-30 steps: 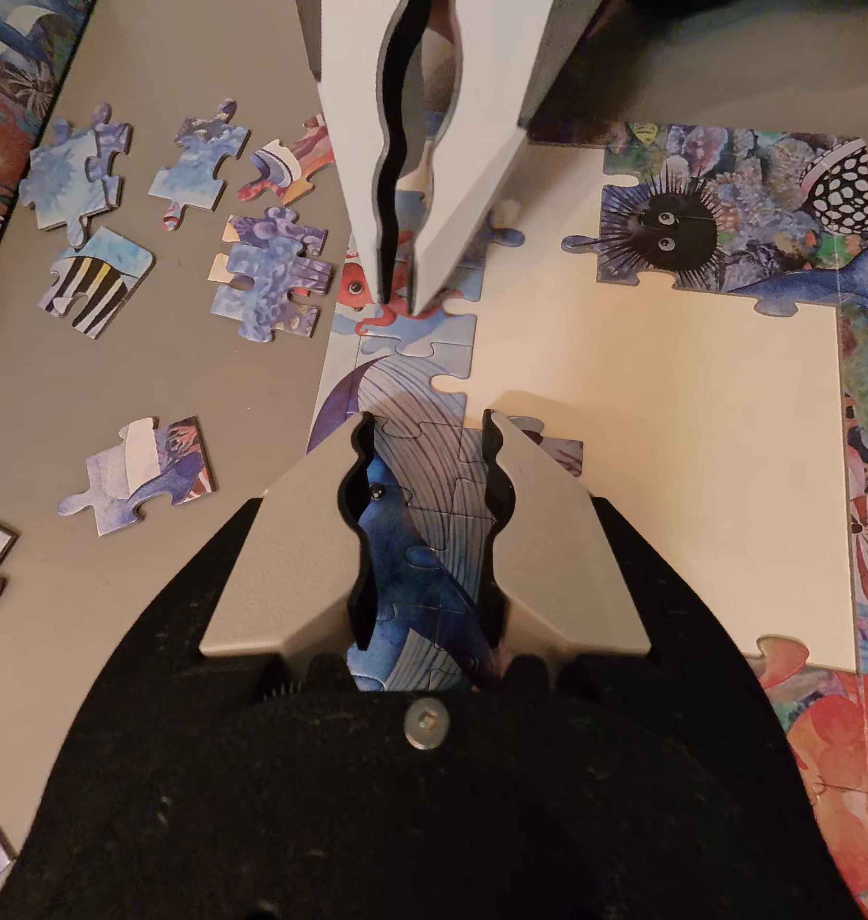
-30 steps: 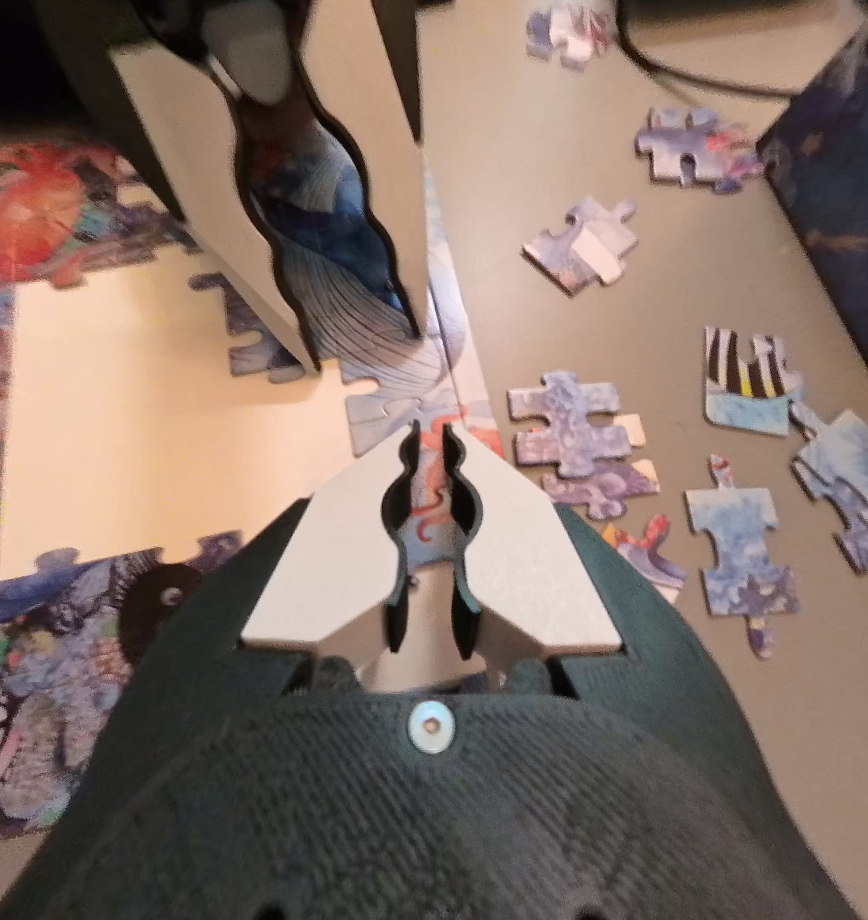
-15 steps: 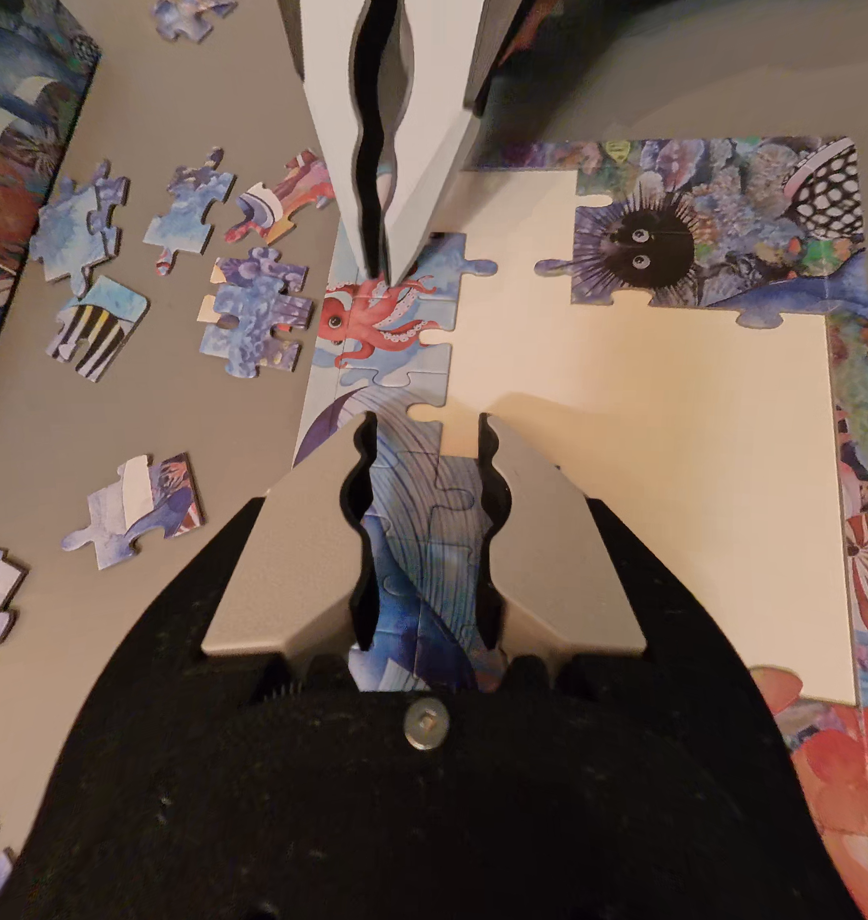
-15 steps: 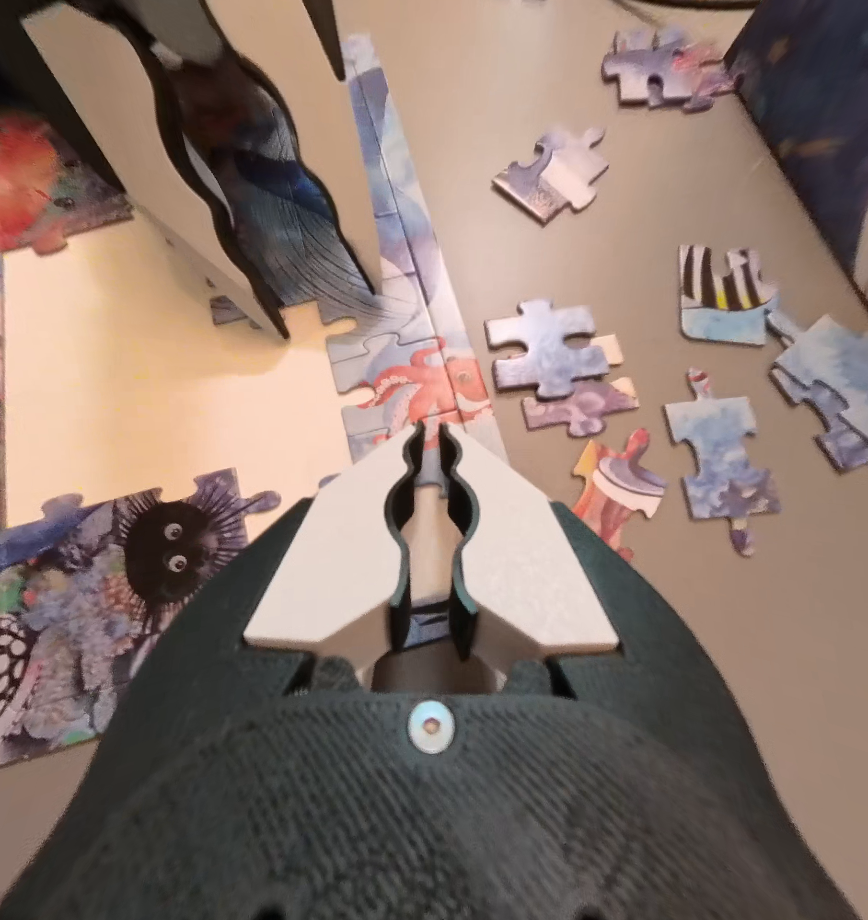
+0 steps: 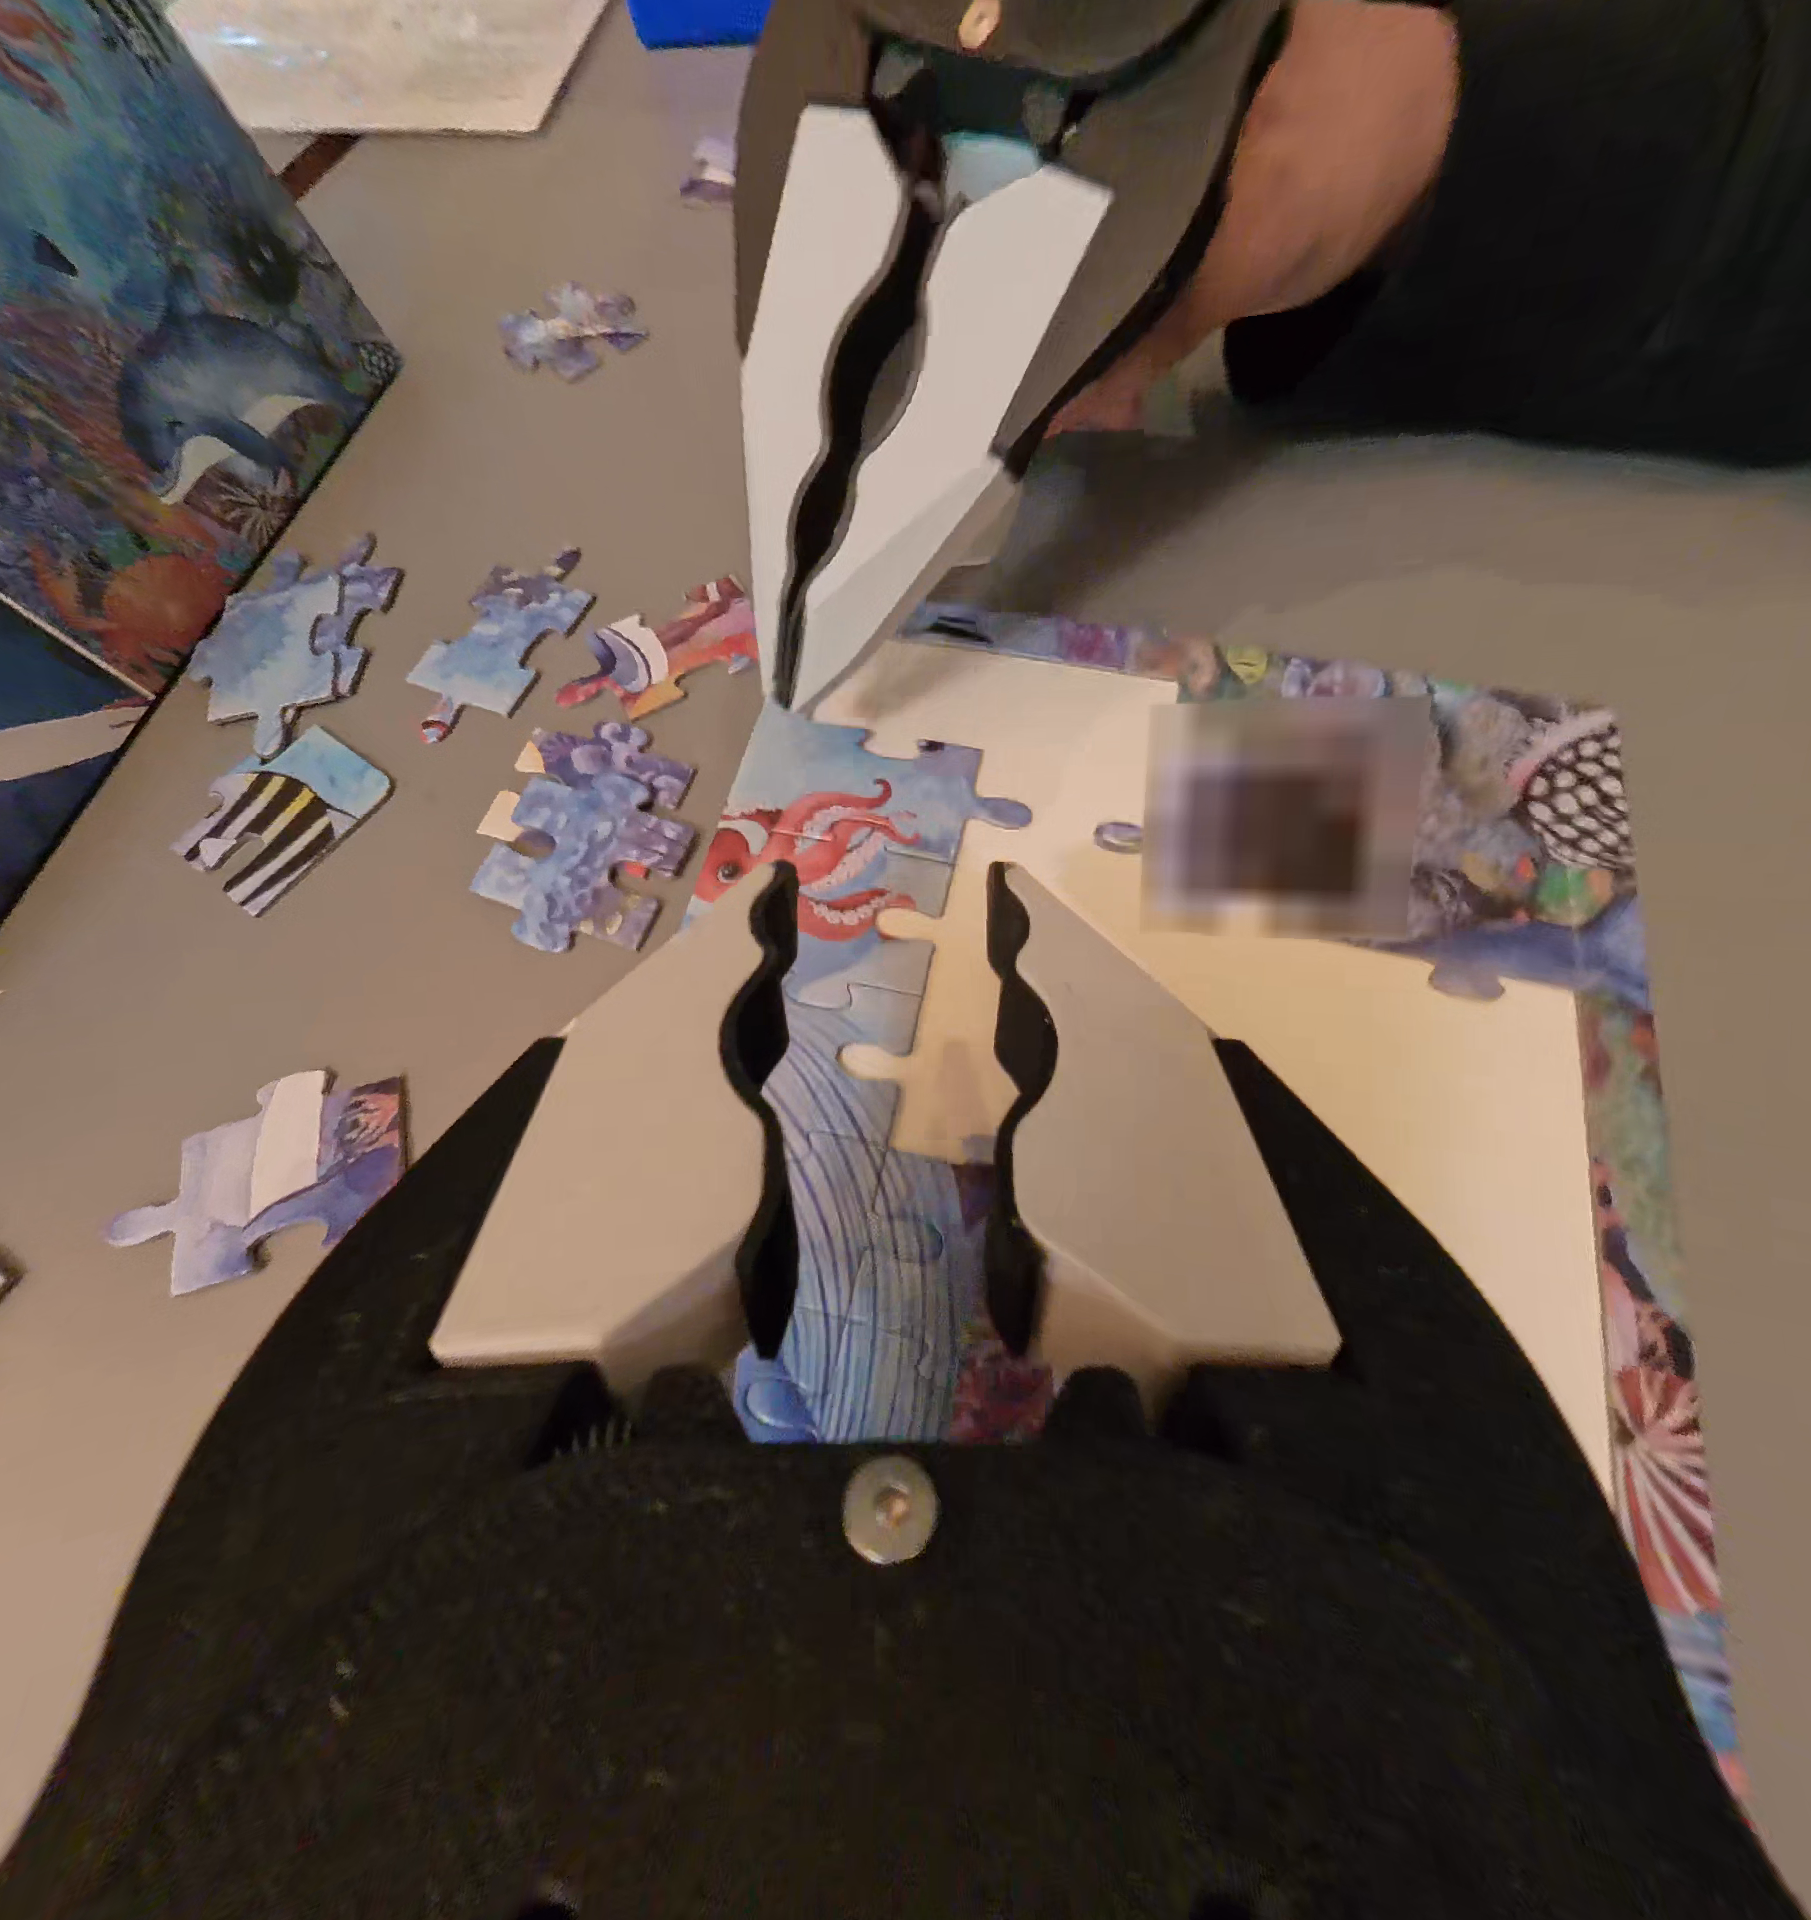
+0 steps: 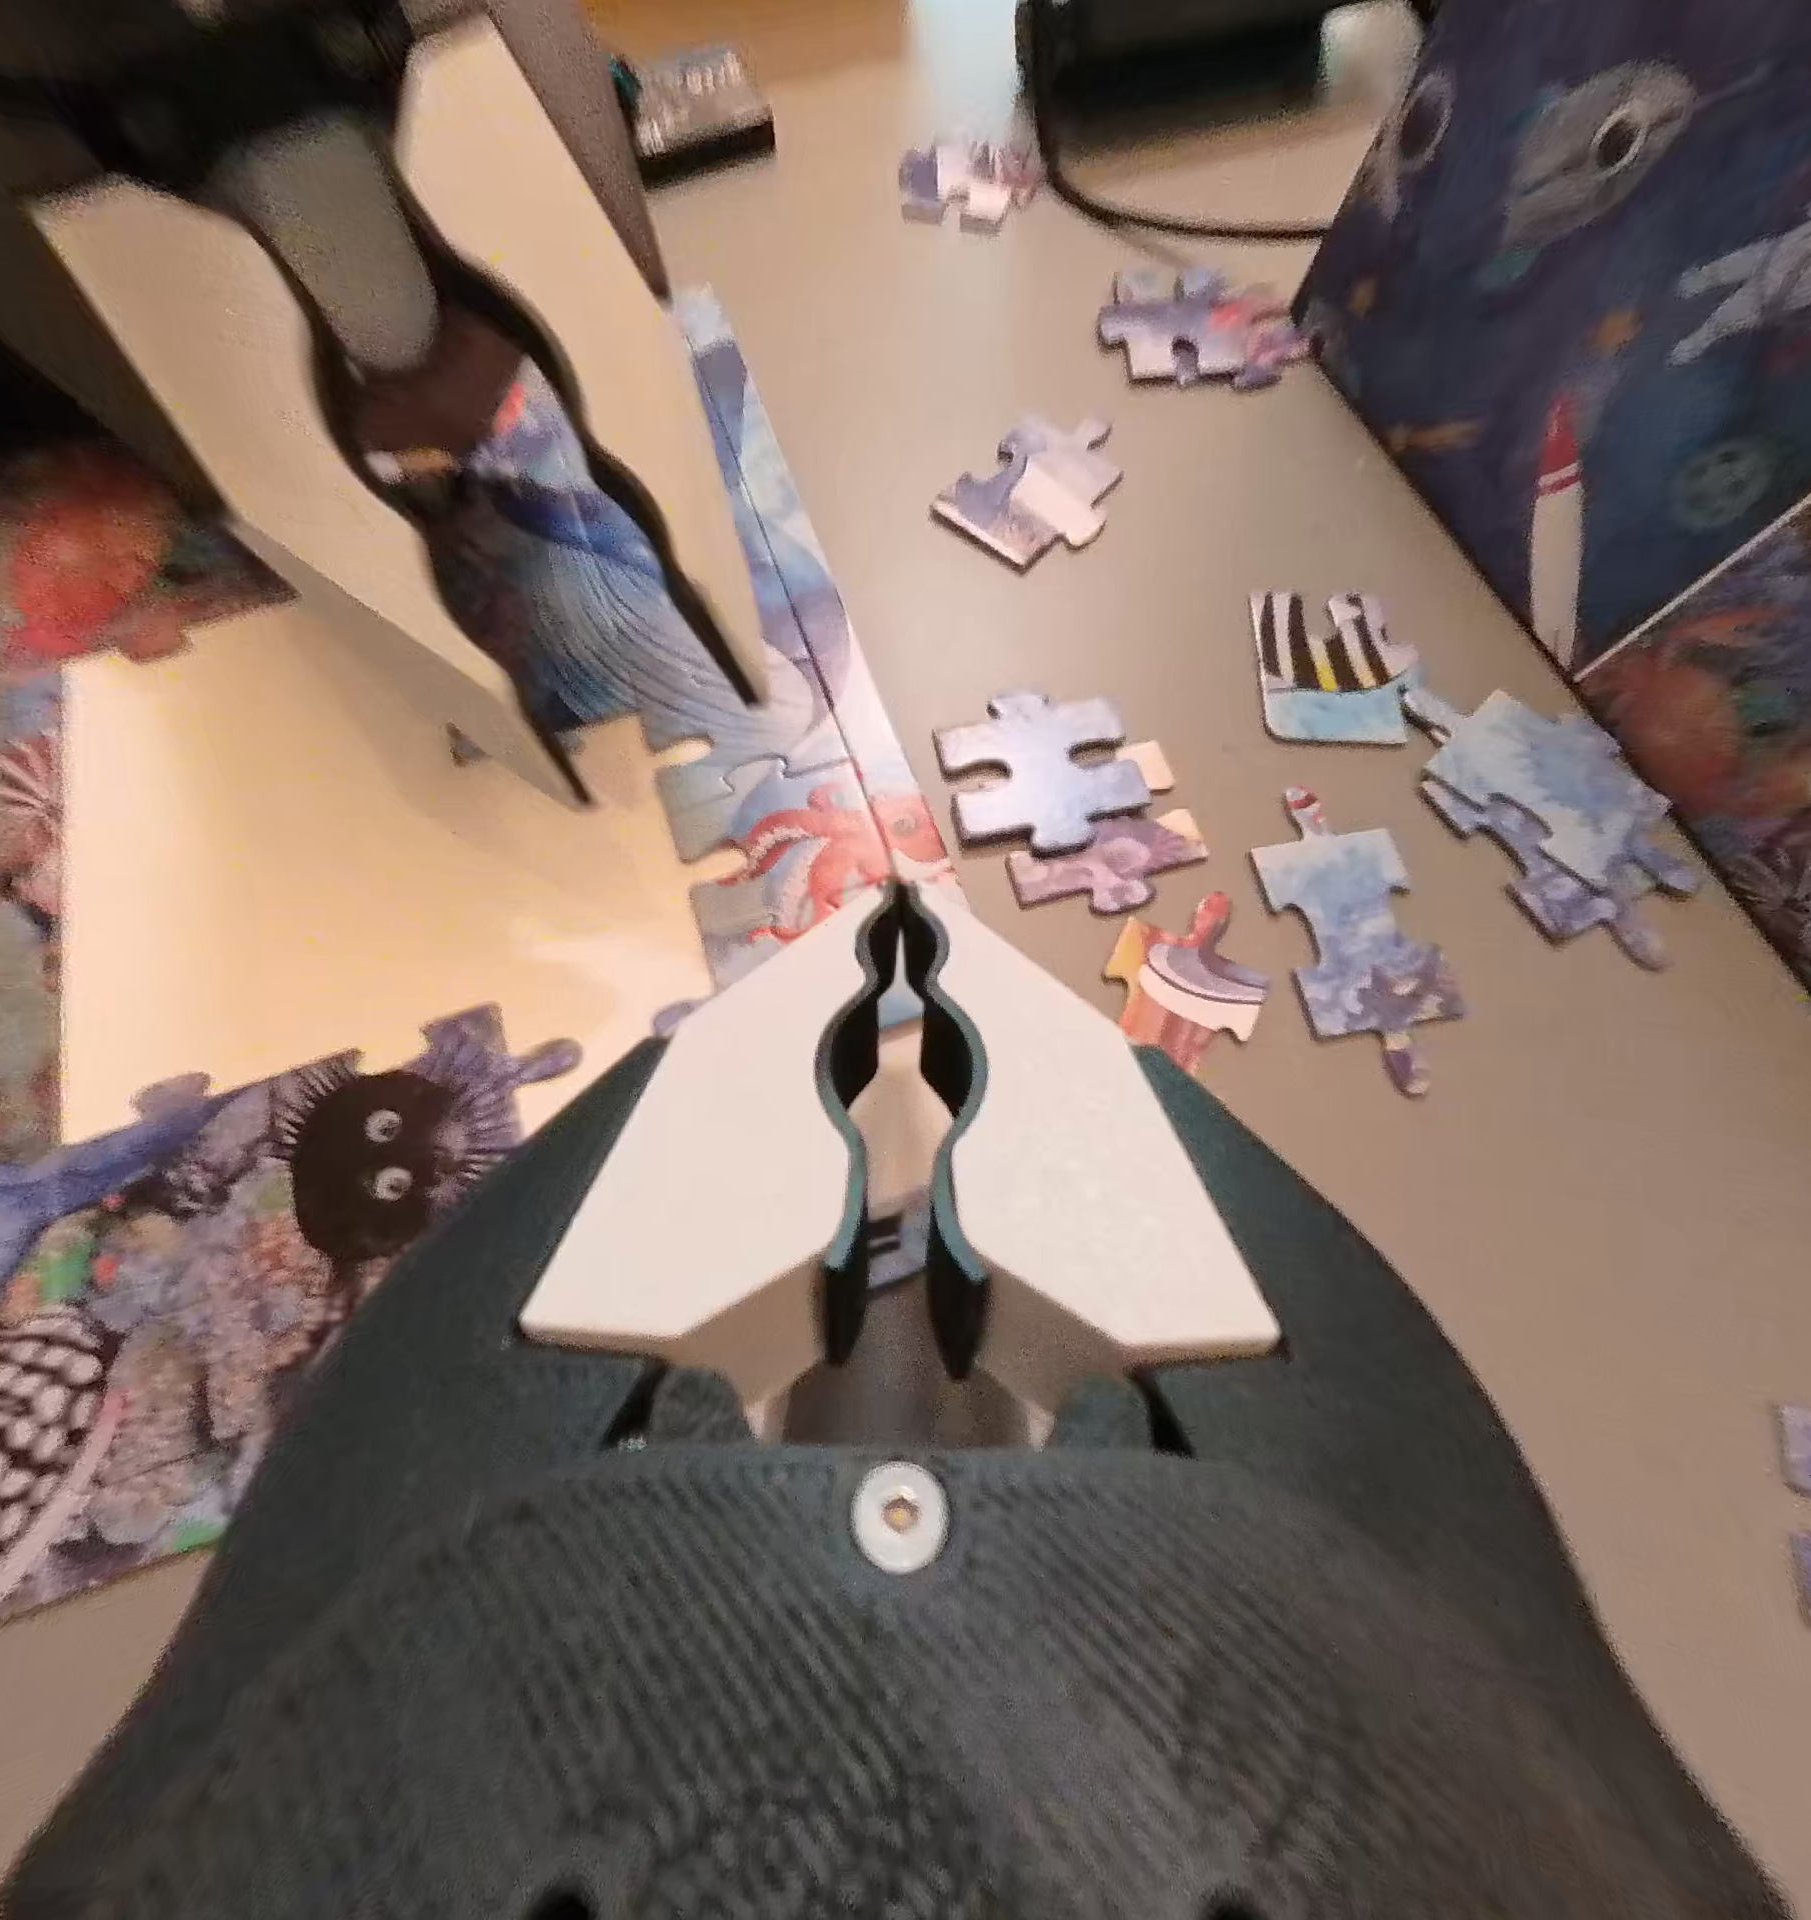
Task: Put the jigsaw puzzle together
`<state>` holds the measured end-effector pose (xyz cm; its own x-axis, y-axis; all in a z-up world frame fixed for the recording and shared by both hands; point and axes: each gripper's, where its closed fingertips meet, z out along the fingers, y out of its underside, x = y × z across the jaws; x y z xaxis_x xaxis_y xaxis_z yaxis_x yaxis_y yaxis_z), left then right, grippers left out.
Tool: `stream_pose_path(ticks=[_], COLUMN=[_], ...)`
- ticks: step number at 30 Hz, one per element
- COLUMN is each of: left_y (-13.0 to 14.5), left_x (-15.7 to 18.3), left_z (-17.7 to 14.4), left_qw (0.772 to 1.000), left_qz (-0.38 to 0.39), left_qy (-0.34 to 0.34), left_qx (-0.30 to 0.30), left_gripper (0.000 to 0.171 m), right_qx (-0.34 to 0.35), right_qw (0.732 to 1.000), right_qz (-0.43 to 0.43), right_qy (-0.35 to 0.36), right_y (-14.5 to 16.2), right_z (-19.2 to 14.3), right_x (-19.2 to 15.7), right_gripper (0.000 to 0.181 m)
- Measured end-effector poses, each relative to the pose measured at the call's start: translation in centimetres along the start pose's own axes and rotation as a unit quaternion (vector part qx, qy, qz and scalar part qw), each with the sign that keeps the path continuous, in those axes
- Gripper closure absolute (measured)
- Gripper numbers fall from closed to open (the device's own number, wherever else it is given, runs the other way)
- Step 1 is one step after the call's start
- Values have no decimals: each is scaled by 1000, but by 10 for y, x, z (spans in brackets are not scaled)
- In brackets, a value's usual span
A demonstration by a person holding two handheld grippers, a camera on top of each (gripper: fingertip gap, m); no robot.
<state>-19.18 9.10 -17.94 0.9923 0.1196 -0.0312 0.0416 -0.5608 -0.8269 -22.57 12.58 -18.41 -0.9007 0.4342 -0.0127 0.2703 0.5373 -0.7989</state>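
The jigsaw puzzle lies in a cream tray (image 5: 1244, 1091) with joined pieces round its border. A red octopus piece (image 5: 828, 842) sits in the left column above blue whale pieces (image 5: 859, 1195). My left gripper (image 5: 890, 878) is open and empty, low over that column, its tips just below the octopus. My right gripper (image 6: 899, 894) is shut and empty. Its tips rest at the far corner of the blue piece above the octopus (image 6: 828, 831). The right gripper also shows in the left wrist view (image 5: 792, 691), and the left gripper in the right wrist view (image 6: 662, 748). A black sea urchin section (image 6: 361, 1143) fills one tray corner.
Several loose pieces lie on the grey table beside the tray: a striped one (image 5: 277, 821), a purple-blue one (image 5: 589, 831), a pale blue one (image 6: 1348, 914). The picture box (image 5: 101, 364) stands past them. A person's hand and dark sleeve (image 5: 1400, 208) are behind the right gripper. There is about 6 centimeters between the tips of the two grippers. The octopus (image 6: 828, 831) sits 4 centimeters or so from the ends of my left fingers. The black sea urchin section (image 6: 361, 1143) lies around 8 centimeters away from my left fingertips.
The right gripper has drawn back off the octopus piece to the far corner of the column and closed its tips. The left gripper has moved forward along the column, still open.
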Motion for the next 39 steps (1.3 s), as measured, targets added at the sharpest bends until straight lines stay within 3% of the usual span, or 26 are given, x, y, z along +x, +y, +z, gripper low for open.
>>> stream_pose_path(ticks=[3, 7, 10, 16, 19, 21, 23, 30, 33, 36, 39], left_y=[0, 6, 18, 19, 19, 19, 19, 19, 18, -9, -34], left_x=[-10, -13, -16, -16, -16, -16, -16, -16, -18, -41, -73], left_z=[13, 34, 42, 41, 41, 41, 41, 41, 40, 13, -45], left_qw=[999, 995, 993, 992, 992, 992, 992, 991, 990, 987, 974], left_qz=[1, -52, -55, -29, -24, -23, -26, -38, -30, -54, -119], left_qy=[-43, -31, -39, -59, -65, -70, -74, -75, -92, -149, -162], left_qx=[-29, -73, -101, -106, -101, -101, -101, -101, -100, -10, 105], left_gripper=[146, 158, 171, 171, 171, 171, 171, 171, 171, 171, 170], right_qx=[37, -28, -36, -36, 52, 143, 183, -40, 12, 93, 128], right_qw=[999, 999, 999, 999, 997, 987, 979, 999, 1000, 994, 983], right_qz=[24, 16, 16, 28, 41, 68, 63, -11, -18, -22, -28], right_qy=[-31, -15, -5, 22, 40, -21, -70, -29, 1, 56, 129], right_y=[-6, 22, 23, 26, 6, -18, -30, 24, -1, -24, -26], right_z=[-5, 13, 15, 8, -18, -42, -52, 13, -7, -45, -77], right_x=[-14, -24, -24, -8, 8, 0, -13, -31, -23, -3, 25], right_gripper=[181, 181, 181, 181, 181, 181, 181, 181, 181, 181, 181])
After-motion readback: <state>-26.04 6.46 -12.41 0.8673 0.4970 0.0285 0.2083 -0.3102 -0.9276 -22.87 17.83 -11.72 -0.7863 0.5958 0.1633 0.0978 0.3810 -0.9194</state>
